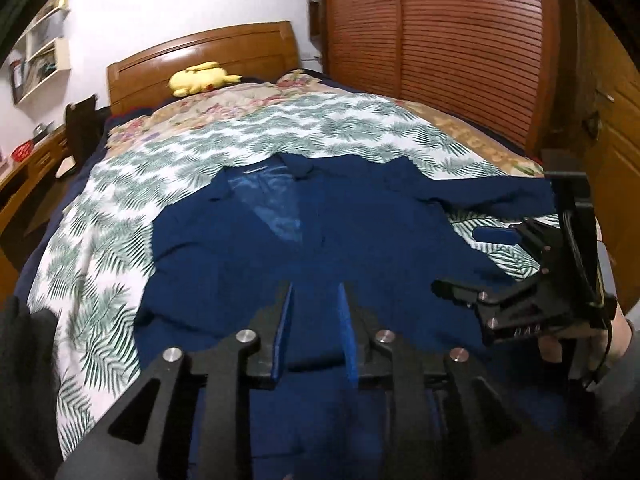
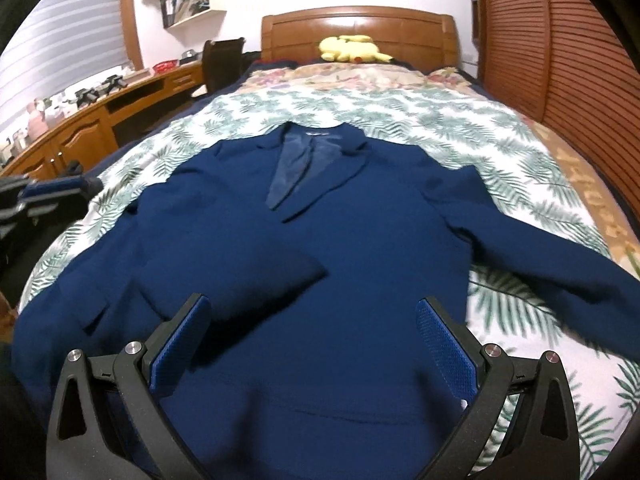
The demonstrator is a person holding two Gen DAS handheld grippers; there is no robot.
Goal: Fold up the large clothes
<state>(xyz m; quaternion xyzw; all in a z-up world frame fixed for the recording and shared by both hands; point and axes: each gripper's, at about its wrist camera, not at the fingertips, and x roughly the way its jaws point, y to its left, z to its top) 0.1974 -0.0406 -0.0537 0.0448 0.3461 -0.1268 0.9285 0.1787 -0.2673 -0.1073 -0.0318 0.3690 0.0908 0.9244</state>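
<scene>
A navy blue blazer [image 2: 344, 248] lies face up on the palm-leaf bedspread, collar toward the headboard. Its left sleeve is folded across the front and its right sleeve [image 2: 532, 240] stretches out to the right. It also shows in the left wrist view [image 1: 320, 236]. My left gripper [image 1: 316, 292] hovers over the blazer's lower part, its blue pads a narrow gap apart, with nothing clearly between them. My right gripper [image 2: 316, 312] is wide open and empty above the blazer's hem. It appears at the right in the left wrist view [image 1: 460, 260].
The bed has a leaf-print cover [image 2: 400, 120] and a wooden headboard [image 2: 360, 28] with a yellow plush toy [image 2: 352, 49]. A wooden desk [image 2: 96, 120] and chair stand on the left. A slatted wooden wardrobe [image 2: 560, 40] runs along the right.
</scene>
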